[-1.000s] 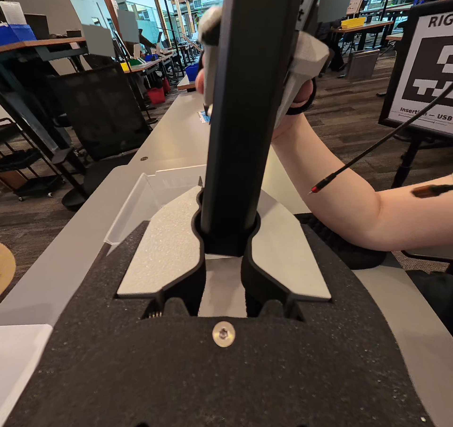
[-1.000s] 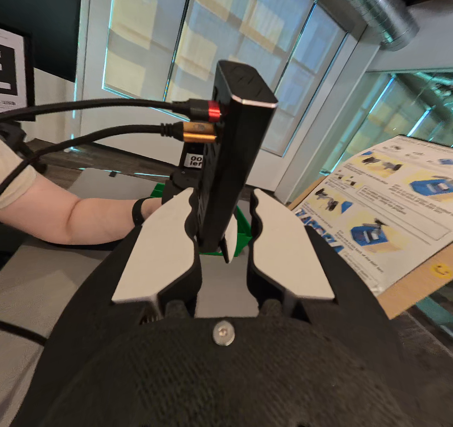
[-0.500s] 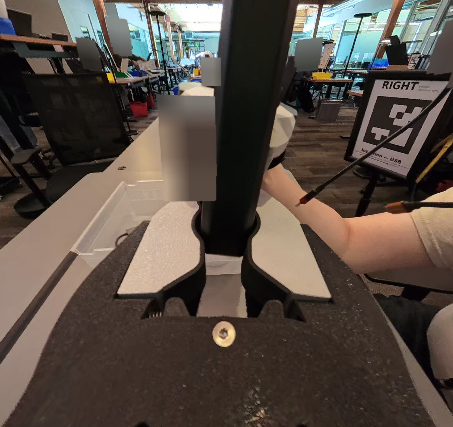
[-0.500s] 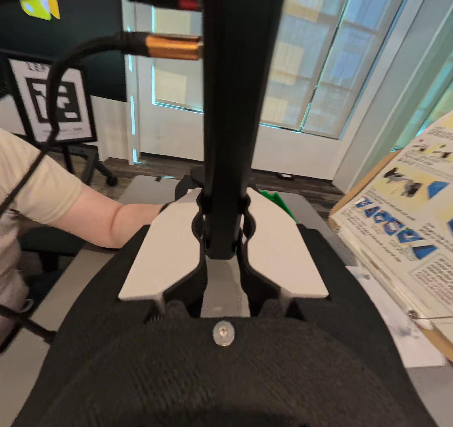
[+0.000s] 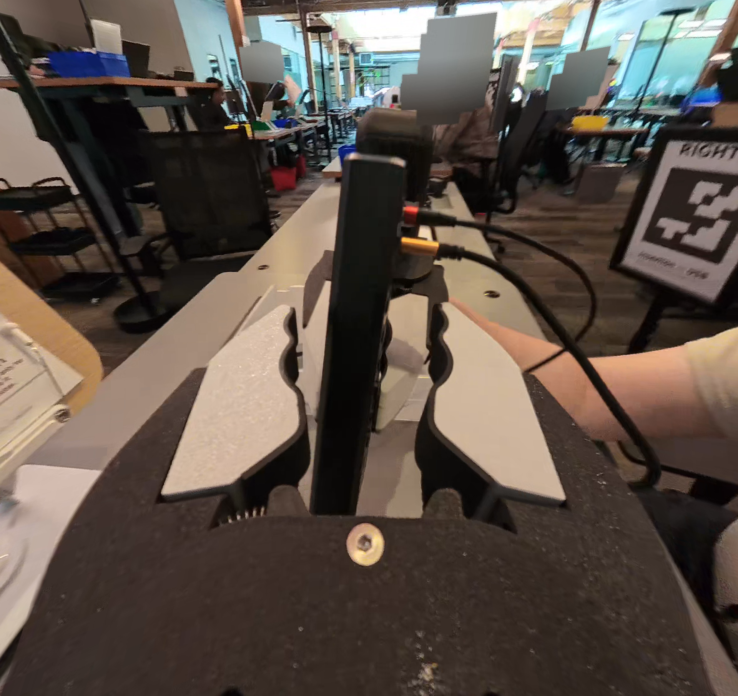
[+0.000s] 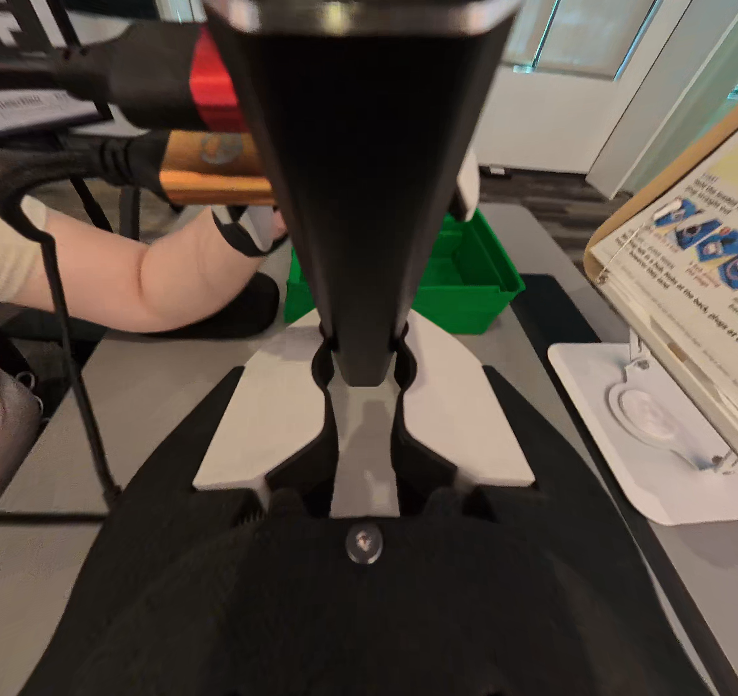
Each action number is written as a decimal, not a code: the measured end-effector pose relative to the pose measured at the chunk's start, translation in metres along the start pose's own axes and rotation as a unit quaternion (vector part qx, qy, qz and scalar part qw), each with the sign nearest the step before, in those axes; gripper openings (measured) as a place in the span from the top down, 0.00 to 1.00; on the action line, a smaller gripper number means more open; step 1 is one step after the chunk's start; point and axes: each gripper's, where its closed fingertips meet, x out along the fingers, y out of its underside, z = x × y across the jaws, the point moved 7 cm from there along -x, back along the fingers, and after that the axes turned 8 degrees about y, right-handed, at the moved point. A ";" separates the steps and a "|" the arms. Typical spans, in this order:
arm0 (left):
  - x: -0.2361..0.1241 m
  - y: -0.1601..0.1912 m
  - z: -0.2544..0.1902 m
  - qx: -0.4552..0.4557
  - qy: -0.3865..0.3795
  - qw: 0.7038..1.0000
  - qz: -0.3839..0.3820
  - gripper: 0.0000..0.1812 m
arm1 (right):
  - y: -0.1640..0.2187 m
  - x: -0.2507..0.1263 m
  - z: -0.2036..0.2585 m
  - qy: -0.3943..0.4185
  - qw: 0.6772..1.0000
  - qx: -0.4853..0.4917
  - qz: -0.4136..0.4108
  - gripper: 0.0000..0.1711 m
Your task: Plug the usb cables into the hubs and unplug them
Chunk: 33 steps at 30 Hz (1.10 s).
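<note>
In the left wrist view, the left gripper has its fingers spread wide, and the black hub stands upright between them without touching either finger. Two cables are plugged into the hub's right side: the red-collared plug above and the gold-collared plug below. In the right wrist view, the right gripper pinches the lower end of the hub between its narrow fingertips. The picture is blurred, but both plugs seem seated. A green bin sits behind on the grey table.
</note>
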 end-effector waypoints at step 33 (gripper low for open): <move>0.001 0.016 0.034 0.061 -0.192 0.979 -0.032 0.83 | -0.025 -0.050 -0.028 0.284 0.957 -0.057 0.004 0.72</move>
